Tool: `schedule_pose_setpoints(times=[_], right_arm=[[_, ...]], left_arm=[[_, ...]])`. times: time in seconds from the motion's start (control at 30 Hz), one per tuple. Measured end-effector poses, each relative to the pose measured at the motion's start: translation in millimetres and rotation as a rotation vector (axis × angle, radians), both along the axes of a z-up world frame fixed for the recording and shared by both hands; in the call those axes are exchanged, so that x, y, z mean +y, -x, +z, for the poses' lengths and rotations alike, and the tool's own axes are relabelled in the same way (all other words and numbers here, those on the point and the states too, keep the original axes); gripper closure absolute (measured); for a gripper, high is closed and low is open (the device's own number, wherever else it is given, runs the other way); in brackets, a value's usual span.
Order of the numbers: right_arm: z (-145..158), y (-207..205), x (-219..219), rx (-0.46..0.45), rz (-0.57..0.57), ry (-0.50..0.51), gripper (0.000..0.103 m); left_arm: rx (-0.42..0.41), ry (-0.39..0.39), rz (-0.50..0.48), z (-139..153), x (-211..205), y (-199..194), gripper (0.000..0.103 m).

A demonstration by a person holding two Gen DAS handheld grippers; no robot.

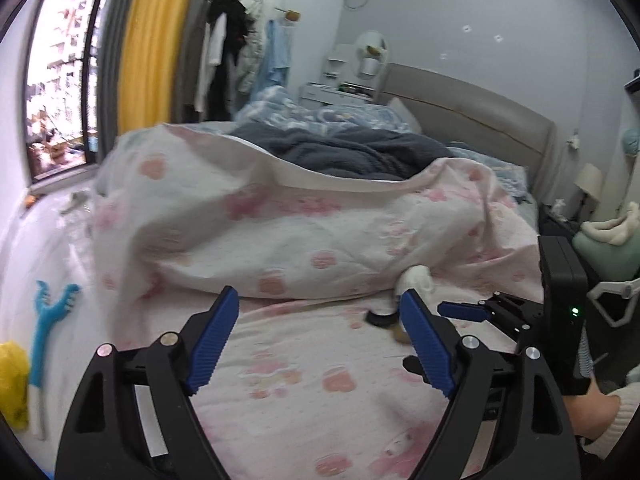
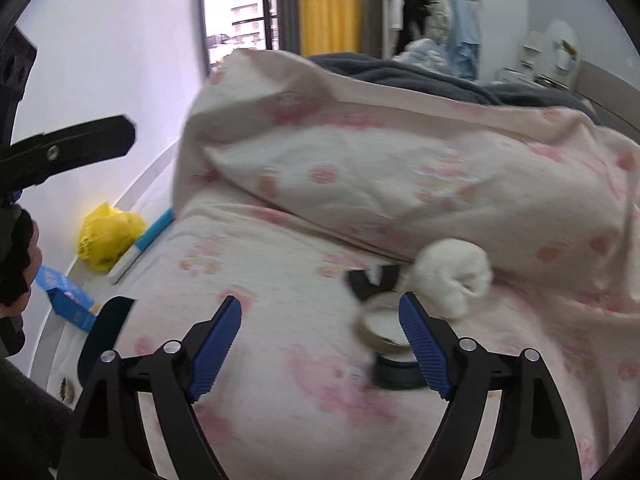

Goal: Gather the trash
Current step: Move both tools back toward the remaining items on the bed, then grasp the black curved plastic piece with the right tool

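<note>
trash (image 2: pixel 384 326), a tape ring with a dark lid and a white wad, lies on the bed (image 2: pixel 280 360) beside the duvet; right gripper (image 2: pixel 320 340) spread, approaching. next: centre on the ring, close. left gripper (image 1: pixel 318 340) spread, empty.

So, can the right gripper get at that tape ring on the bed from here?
Probably yes. The right gripper is open, and the tape ring lies bare on the bedsheet beside its right finger. The white sock sits just behind, so a small sideways shift seems needed.
</note>
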State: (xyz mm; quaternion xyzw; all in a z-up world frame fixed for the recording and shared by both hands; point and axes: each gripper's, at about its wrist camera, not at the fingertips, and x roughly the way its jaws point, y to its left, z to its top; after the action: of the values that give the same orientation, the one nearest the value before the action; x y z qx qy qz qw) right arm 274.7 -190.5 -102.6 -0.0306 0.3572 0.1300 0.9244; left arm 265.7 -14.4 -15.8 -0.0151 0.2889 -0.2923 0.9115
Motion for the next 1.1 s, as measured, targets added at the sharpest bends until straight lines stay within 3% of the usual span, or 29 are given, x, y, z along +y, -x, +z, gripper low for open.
schedule_pose_setpoints(times=[0.13,0.37,0.53,0.67,1.1], right_arm=[[-8,-1,-17,0.007,-0.039,0.013,0.013],[-13,1,-33,0.012,-0.079,0.027,0.013],[-23,-2,-45,0.051,-0.114,0.004,0.013],[-30,-5,-46,0.082,-0.114,0.003,0.013],[-38,-5,-57,0.14,-0.103,-0.038,0.048]], left_arm=[[0.034,0.042,-0.057,-7,-7,-7,0.019],[0.062,0.017,-0.105,-17,-30,-13,0.021],[0.095,-0.028,-0.12,-30,-47,-17,0.029],[0.114,-0.019,-0.14,-36,-60,-21,0.035],[0.174,0.004,-0.203,-59,-101,-34,0.049]])
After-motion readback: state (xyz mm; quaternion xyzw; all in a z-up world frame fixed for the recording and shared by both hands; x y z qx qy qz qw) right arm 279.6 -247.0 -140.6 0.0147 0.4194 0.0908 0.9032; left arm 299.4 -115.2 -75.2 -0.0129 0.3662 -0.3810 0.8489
